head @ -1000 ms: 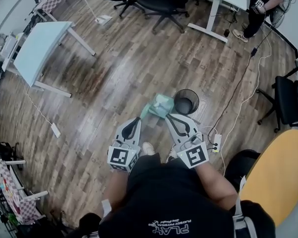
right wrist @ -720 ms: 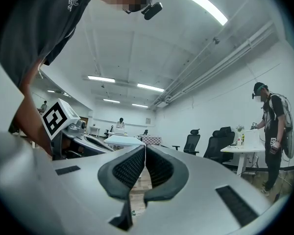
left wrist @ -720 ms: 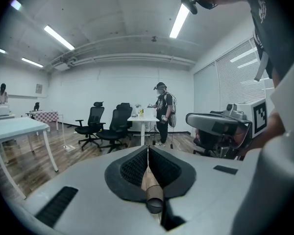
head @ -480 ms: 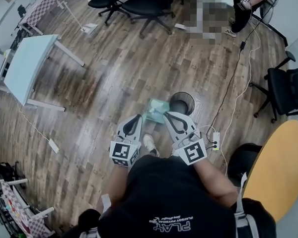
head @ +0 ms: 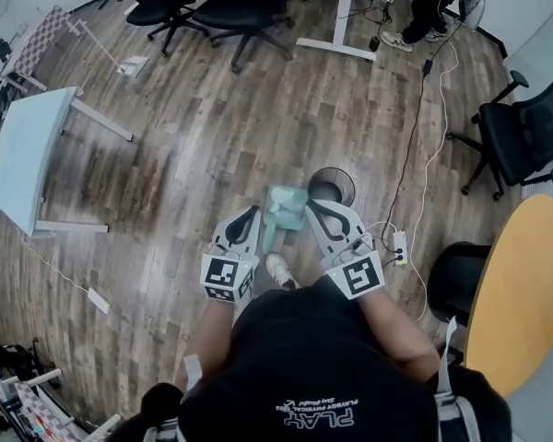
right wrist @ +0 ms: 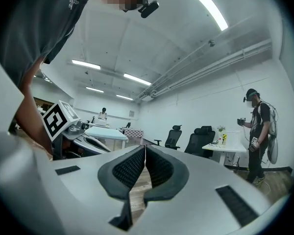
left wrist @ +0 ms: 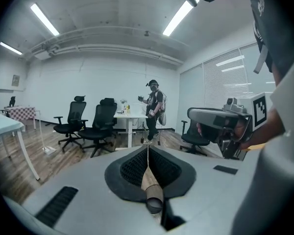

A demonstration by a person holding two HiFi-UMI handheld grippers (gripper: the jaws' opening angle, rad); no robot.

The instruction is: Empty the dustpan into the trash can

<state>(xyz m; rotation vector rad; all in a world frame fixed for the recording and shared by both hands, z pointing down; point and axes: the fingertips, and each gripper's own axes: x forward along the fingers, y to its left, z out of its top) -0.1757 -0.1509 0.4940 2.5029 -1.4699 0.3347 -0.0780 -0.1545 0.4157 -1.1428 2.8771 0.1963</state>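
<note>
In the head view a teal dustpan (head: 284, 208) hangs between my two grippers, just left of the black mesh trash can (head: 331, 189) on the wood floor. My left gripper (head: 250, 214) is at the dustpan's left side. In the left gripper view it (left wrist: 148, 148) is shut on a tan round handle (left wrist: 149, 179) that runs along its jaws. My right gripper (head: 311, 208) reaches the dustpan's right edge, next to the can. In the right gripper view its jaws (right wrist: 145, 148) stand together, and only floor shows through the thin slit between them.
A power strip (head: 401, 245) and cables lie right of the can. A round yellow table (head: 521, 293) is at the right, black office chairs (head: 525, 136) and white tables (head: 23, 155) stand around, and another person (left wrist: 154, 109) stands at the far desk.
Both grippers and the dustpan have moved forward together. The trash can now lies closer to the grippers, right beside the dustpan. Both grippers' jaws look unchanged.
</note>
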